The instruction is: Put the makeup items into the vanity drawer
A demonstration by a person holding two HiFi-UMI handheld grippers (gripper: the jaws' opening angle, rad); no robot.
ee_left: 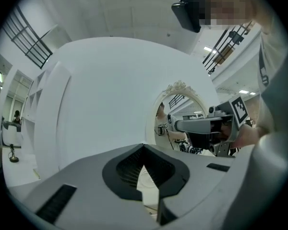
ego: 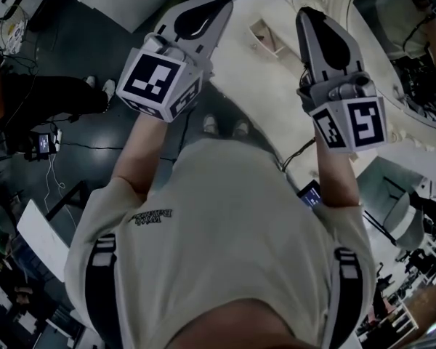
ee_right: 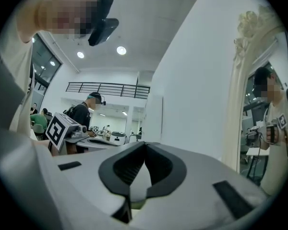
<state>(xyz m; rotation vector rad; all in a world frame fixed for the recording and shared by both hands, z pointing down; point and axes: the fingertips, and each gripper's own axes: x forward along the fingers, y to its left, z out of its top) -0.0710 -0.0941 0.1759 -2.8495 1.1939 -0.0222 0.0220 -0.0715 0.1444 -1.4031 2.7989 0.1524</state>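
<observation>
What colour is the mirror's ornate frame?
Creamy white mirror frame; clearest in the right gripper view.

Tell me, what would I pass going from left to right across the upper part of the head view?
Person in dark clothes → left gripper, jaws together → white vanity top → right gripper, jaws together → ornate white-framed mirror.
</observation>
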